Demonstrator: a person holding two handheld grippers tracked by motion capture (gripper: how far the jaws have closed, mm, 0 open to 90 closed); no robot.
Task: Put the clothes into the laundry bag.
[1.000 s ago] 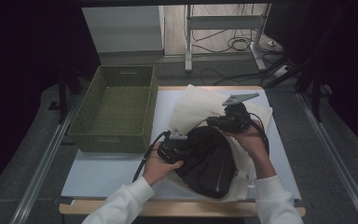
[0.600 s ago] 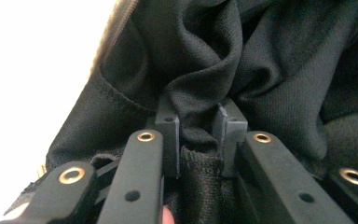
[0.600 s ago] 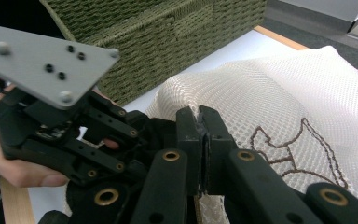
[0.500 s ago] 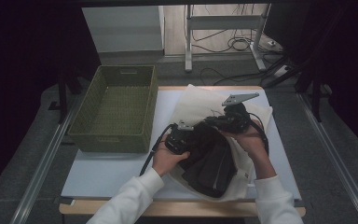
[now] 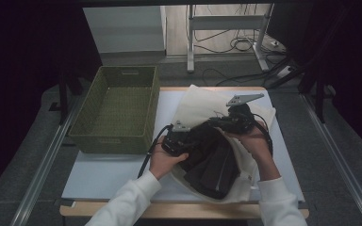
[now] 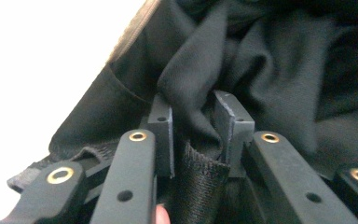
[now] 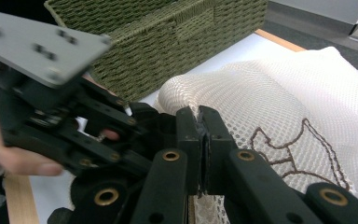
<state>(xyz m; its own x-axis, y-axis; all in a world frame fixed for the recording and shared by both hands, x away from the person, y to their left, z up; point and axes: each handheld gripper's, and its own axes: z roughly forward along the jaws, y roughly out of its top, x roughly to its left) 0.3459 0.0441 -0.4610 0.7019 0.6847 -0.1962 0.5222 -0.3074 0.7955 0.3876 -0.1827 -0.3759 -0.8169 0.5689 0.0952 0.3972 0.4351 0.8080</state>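
Note:
A white mesh bag [image 5: 202,101] lies on the white table [image 5: 108,174], and a black garment [image 5: 212,162] sits in its open mouth. My left gripper [image 5: 176,137] is at the garment's left side. In the left gripper view it [image 6: 193,112] is shut on a fold of the black cloth [image 6: 261,70]. My right gripper [image 5: 226,121] is at the bag's upper rim. In the right gripper view its jaws [image 7: 200,116] are pressed shut on the edge of the mesh [image 7: 270,93]. The left gripper [image 7: 51,116] is close beside it.
An empty green woven basket [image 5: 118,110] stands at the table's left, just beyond the left gripper, and it [image 7: 168,28] shows again behind the grippers. Bare table lies in front of the basket. Cables and a metal stand are on the floor beyond the table.
My left gripper has moved up and to the right with the black garment, closer to the right gripper. The right gripper has barely moved.

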